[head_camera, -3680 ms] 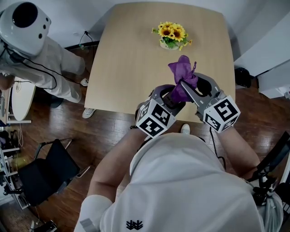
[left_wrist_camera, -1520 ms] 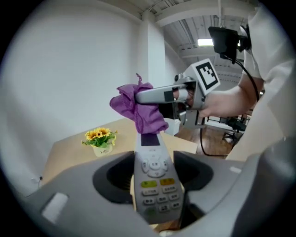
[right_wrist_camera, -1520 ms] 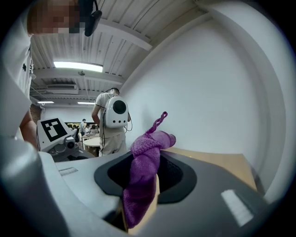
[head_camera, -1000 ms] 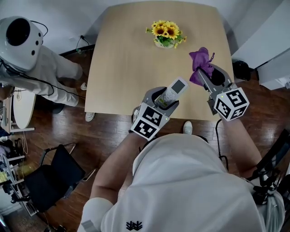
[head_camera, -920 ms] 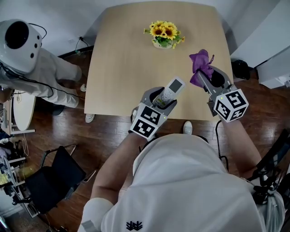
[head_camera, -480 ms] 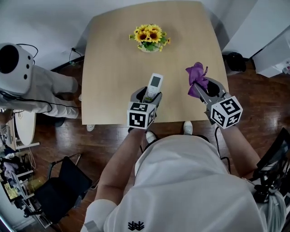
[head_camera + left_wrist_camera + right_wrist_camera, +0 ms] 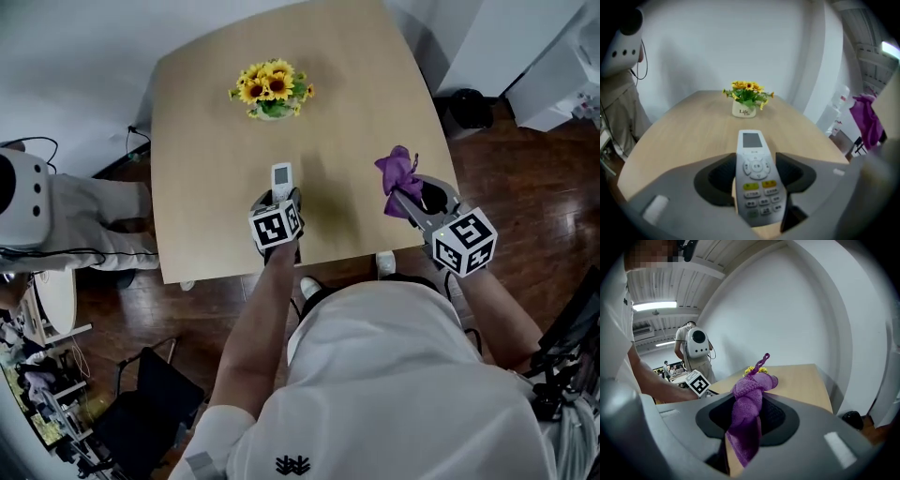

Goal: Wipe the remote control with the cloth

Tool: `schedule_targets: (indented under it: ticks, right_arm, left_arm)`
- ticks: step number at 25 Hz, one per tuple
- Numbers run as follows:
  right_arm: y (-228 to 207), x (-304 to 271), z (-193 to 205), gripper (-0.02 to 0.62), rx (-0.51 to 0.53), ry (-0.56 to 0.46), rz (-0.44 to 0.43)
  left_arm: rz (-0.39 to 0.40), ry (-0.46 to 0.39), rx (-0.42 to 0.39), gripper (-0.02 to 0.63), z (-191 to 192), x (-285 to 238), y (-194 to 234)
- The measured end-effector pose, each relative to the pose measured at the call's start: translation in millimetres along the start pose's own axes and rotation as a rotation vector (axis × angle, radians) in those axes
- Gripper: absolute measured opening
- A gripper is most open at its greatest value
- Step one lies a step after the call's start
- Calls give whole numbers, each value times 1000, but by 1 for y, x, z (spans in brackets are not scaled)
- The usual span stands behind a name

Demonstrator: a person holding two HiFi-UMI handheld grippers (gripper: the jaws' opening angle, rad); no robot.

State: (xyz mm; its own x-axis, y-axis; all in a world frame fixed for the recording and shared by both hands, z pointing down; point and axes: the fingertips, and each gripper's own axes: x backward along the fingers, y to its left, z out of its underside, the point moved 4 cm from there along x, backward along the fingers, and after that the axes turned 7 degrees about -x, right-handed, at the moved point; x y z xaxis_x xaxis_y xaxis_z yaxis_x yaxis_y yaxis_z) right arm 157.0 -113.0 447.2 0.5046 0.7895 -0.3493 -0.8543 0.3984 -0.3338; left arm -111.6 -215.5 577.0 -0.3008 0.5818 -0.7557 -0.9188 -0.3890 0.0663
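Matt pale wood table (image 7: pixel 206 112); smooth, seemingly plastic remote control (image 7: pixel 757 178); purple cloth (image 7: pixel 747 420) looks nubby, knitted.

1. The left gripper (image 7: pixel 278 201) and right gripper (image 7: pixel 409 199), which had met close before the person's chest, drew well apart.
2. The cloth (image 7: pixel 395 172) came off the remote control (image 7: pixel 281 177) and went rightward with the right gripper.
3. The left gripper sank and reached out over the table (image 7: pixel 206 131). The remote control, earlier slanted up to the right, turned toward the sunflowers (image 7: pixel 270 84) (contact with the tabletop could not be told).
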Motion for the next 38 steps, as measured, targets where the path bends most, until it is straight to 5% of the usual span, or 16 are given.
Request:
schedule_targets:
  ticks: [21, 38]
  right_arm:
    - [-28, 33, 26, 127, -43, 89, 53]
    - [-23, 31, 31, 127, -53, 91, 23]
  left_arm:
    - [-71, 181, 61, 285, 46, -73, 13]
    - [-42, 170, -21, 290, 37, -65, 3]
